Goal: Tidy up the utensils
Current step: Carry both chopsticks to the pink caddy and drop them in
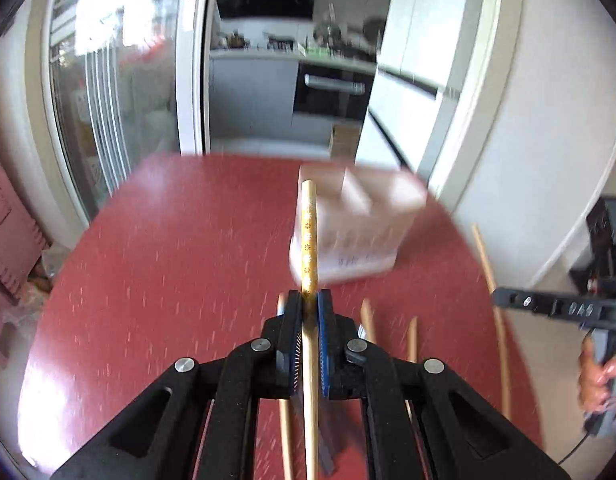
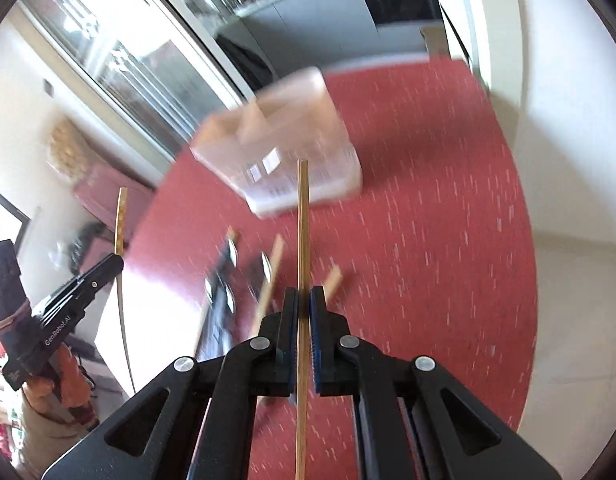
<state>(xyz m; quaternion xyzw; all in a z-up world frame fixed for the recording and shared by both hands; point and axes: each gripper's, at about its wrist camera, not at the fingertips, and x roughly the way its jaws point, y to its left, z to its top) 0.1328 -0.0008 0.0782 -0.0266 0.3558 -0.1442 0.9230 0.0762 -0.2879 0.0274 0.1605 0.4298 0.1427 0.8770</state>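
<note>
I have one chopstick in each set of tongs: my left gripper (image 1: 309, 300) is clamped on the patterned golden chopstick (image 1: 308, 236), my right gripper (image 2: 304, 296) on the plain wooden chopstick (image 2: 303, 220), both raised above the red table (image 1: 168, 260). Ahead stands the blurred translucent divided holder (image 2: 284, 148); loose chopsticks (image 2: 270, 276) and dark spoons (image 2: 228, 256), also blurred, lie on the table beneath

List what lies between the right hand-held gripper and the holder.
Right wrist view: loose chopsticks on red table, between right hand-held gripper and holder.
</note>
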